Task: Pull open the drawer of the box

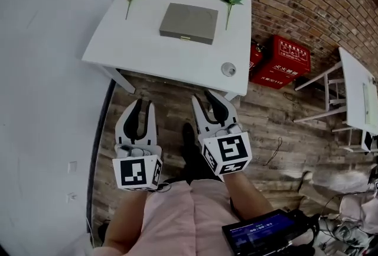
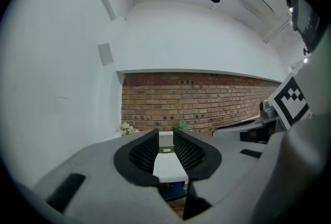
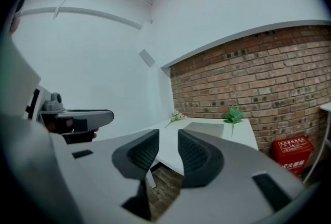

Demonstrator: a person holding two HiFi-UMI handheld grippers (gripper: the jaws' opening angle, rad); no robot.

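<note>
Left tongs (image 1: 143, 110) and right tongs (image 1: 207, 102) both gape wide and empty over floorboards (image 1: 171, 92), short of the white bench (image 1: 147, 54). Grey box (image 1: 189, 23) lies mid-bench, its drawer (image 1: 186, 36) closed.

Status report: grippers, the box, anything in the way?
Left hand-held gripper, right hand-held gripper open, empty. Flat grey box on white table, drawer shut. Small round silver object aside.

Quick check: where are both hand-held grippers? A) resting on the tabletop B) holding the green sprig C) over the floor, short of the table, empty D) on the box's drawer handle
C: the left hand-held gripper and right hand-held gripper hang open over the floor, short of the table and box.
</note>
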